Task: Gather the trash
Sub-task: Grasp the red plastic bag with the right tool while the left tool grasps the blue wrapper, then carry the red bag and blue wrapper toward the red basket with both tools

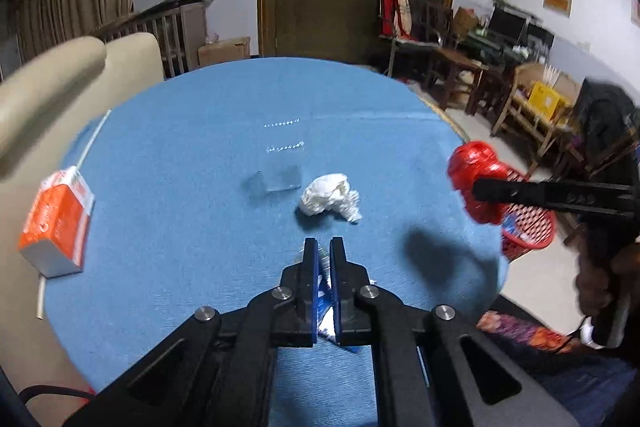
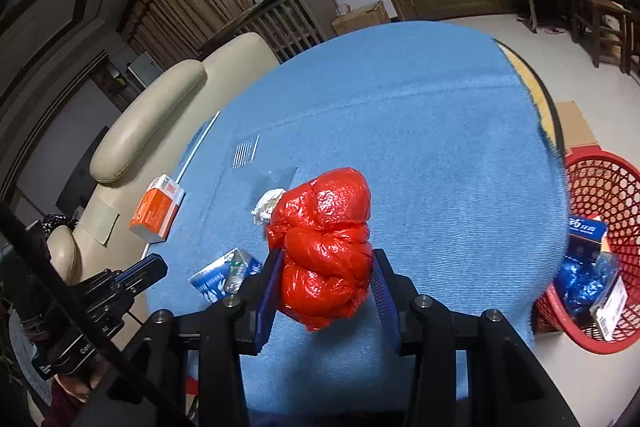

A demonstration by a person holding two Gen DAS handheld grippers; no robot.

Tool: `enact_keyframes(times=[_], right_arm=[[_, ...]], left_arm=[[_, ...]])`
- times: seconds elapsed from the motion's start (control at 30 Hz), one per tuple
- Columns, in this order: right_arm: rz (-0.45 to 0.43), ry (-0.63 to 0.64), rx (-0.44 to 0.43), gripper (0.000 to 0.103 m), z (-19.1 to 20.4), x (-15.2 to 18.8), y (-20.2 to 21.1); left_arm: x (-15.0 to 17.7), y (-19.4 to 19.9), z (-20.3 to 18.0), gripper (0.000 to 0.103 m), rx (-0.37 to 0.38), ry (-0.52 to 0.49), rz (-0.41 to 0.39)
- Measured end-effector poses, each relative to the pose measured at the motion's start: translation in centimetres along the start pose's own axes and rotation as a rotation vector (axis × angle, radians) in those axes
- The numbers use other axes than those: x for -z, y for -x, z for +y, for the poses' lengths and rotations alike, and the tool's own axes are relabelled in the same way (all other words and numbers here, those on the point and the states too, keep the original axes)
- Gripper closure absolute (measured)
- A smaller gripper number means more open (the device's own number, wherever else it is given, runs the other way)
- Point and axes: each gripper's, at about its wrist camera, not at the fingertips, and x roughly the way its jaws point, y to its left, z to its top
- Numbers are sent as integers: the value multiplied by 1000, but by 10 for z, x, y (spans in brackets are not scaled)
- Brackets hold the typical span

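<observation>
The right tongs (image 2: 326, 291) clamp a knotted red plastic bag (image 2: 326, 247), held above the round blue-clothed worktop (image 2: 420, 147) near its edge beside the red mesh basket (image 2: 608, 195) on the floor. The left tongs (image 1: 324, 251) are nearly closed on a blue-and-white wrapper (image 1: 325, 301). A crumpled white tissue (image 1: 330, 195) and an orange carton (image 1: 58, 221) lie on the cloth.

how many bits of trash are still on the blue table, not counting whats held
3: the white crumpled paper near the middle, the orange carton by the sofa-side edge, and the blue-white wrapper at the near edge. More may be hidden behind the red bag.
</observation>
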Motion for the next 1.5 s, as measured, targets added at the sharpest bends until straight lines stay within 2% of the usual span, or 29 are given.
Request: enact_keyframes(times=[0.03, 0.1, 0.13, 0.17, 0.2, 0.23, 0.4, 0.57, 0.77, 0.83, 0.9, 0.93, 1.07, 1.3, 1.5], right_arm=[[-1, 3, 2, 57, -1, 1, 2], [-1, 6, 7, 57, -2, 4, 3], [2, 5, 8, 57, -3, 5, 3], [7, 3, 9, 57, -4, 7, 3], [12, -1, 10, 57, -6, 8, 2], [18, -6, 11, 57, -8, 9, 0], [39, -21, 12, 57, -12, 13, -6], [47, -3, 6, 57, -9, 16, -8], [60, -9, 0, 57, -10, 18, -11], [61, -4, 0, 57, -8, 19, -11], [56, 2, 0, 57, -6, 19, -10], [56, 3, -1, 57, -7, 19, -10], [58, 1, -4, 57, -9, 19, -11], [15, 33, 1, 57, -7, 19, 4], [-39, 41, 7, 57, -8, 18, 27]], left_arm=[[2, -4, 0, 97, 8, -4, 22], [7, -13, 1, 85, 9, 11, 71], [11, -16, 3, 64, 11, 19, 86], [15, -17, 5, 37, 14, 22, 89], [16, -21, 7, 28, 0, 23, 82], [17, -23, 9, 23, -20, 28, 76], [18, -50, 15, 23, 20, 91, 191], [20, -71, 11, 23, -29, 55, 225], [26, -85, 9, 23, -30, 42, 264], [28, -85, 9, 25, -37, 39, 241], [29, -79, 11, 40, -15, 60, 207], [28, -75, 12, 61, -13, 59, 188], [23, -67, 8, 68, -32, 40, 173], [11, -34, -25, 69, -71, -37, 95], [-24, -3, -60, 69, -181, -113, 15]])
